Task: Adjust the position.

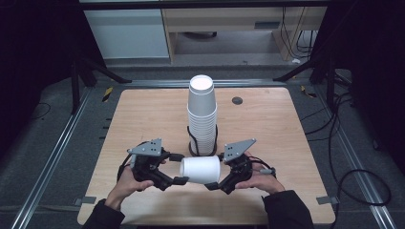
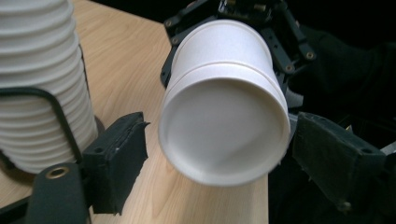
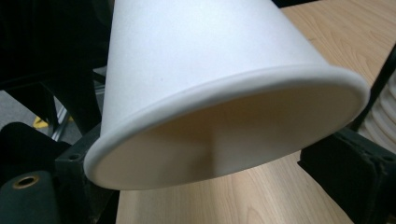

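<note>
You've got a white paper cup [image 1: 200, 170] lying on its side in the air between both tongs, low over the near middle of the light wood-grain desk [image 1: 267, 119]. Its long axis runs left to right across the desk: closed base toward your left tongs [image 1: 177, 169], open rolled rim toward your right tongs [image 1: 216, 172].

Left tongs: part open. In the left gripper view the left pad [image 2: 122, 154] stands clear of the cup's base with desk showing through the gap; the other pad sits right beside the base, contact there not clear. So no grip on that side.

Right tongs: the rim sits at the pads in the right gripper view, and since the cup hangs in the air with the left let go, I judge the right tongs hold it by the rim end. Jaw width hard to read; the cup hides the contact.

Just behind the cup: a tall stack of white paper cups [image 1: 202, 114], upside down, standing in a black wire holder [image 1: 192, 143] mid-desk. Your right hand [image 1: 261, 180] carries the cup, so any move to the stack goes away from you and up.

Room: dark mat floor, metal rails, black frame legs, cables on the right.
</note>
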